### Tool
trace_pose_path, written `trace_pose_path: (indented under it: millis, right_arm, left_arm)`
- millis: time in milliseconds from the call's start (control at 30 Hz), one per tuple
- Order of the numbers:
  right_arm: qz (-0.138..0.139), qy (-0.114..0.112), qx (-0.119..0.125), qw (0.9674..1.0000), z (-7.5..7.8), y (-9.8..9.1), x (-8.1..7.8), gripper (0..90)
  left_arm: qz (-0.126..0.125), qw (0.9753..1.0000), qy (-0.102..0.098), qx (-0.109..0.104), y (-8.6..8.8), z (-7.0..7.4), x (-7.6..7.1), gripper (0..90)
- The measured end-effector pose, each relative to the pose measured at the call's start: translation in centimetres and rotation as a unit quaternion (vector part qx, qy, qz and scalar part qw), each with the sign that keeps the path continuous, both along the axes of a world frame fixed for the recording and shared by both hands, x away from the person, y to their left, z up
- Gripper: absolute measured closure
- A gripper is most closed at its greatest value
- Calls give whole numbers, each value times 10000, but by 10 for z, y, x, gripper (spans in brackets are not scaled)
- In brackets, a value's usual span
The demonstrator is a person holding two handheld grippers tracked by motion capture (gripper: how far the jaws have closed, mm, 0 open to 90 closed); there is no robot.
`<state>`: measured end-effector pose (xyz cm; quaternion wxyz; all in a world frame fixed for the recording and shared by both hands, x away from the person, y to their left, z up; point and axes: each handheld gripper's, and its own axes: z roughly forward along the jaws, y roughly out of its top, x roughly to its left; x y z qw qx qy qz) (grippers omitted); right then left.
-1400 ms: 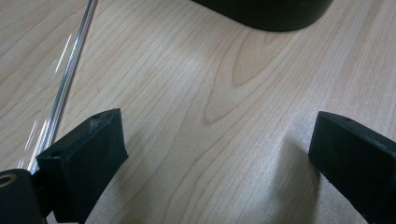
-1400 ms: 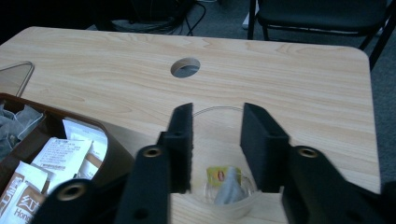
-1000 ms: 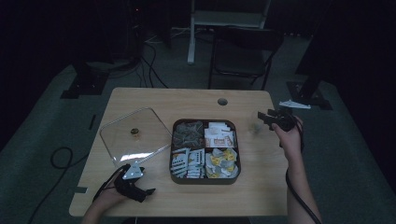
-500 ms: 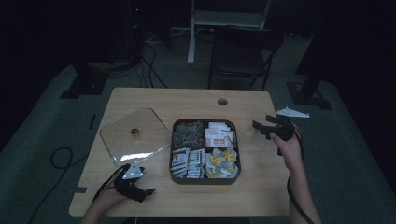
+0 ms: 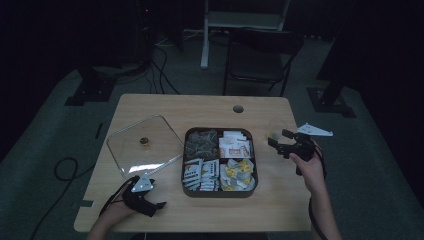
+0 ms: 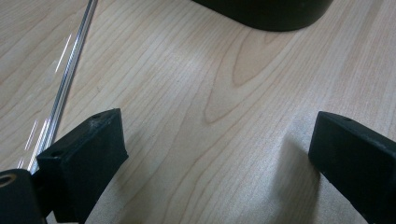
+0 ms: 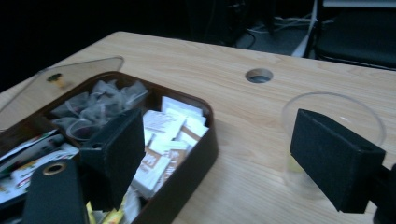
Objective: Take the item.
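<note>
A: Your right gripper (image 5: 280, 140), mid-right of the high view? 
B: Jaws just opened wide, holding nothing; the clear plastic cup (image 7: 334, 135) stands just past them, beside the dark brown compartment tray (image 5: 252, 150). 
A: Your left gripper (image 5: 152, 197)? 
B: Lower left, gaping, empty, over bare wooden table (image 6: 196, 93).

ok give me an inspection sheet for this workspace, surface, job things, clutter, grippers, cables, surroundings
surface: wooden table with a round hole near the far edge
job's things: dark four-compartment tray of packets; clear plastic cup with something yellow at its bottom, upright, right of the tray
clutter: clear lid lying flat left of the tray
grippers: left gripper open, low over the near left corner, nothing between its jaws; right gripper open at the cup, jaws have just been opening
cables: black cable on the floor at left
surroundings: dark room, folding chair behind the table
</note>
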<state>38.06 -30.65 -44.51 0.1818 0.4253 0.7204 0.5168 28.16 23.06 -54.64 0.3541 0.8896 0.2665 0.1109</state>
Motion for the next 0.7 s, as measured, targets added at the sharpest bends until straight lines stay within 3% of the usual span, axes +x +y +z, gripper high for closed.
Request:
trace_pose_path:
  millis: [233, 700]
  right_arm:
    - [144, -106, 97, 9998, -9, -1, -18, 163]
    - [403, -113, -145, 9990, -36, 4, -43, 160]
  left_arm:
    - [-16, 10000, -4, -12, 0, 0, 0, 44]
    - [-10, 10000, -12, 15, 0, 0, -1, 44]
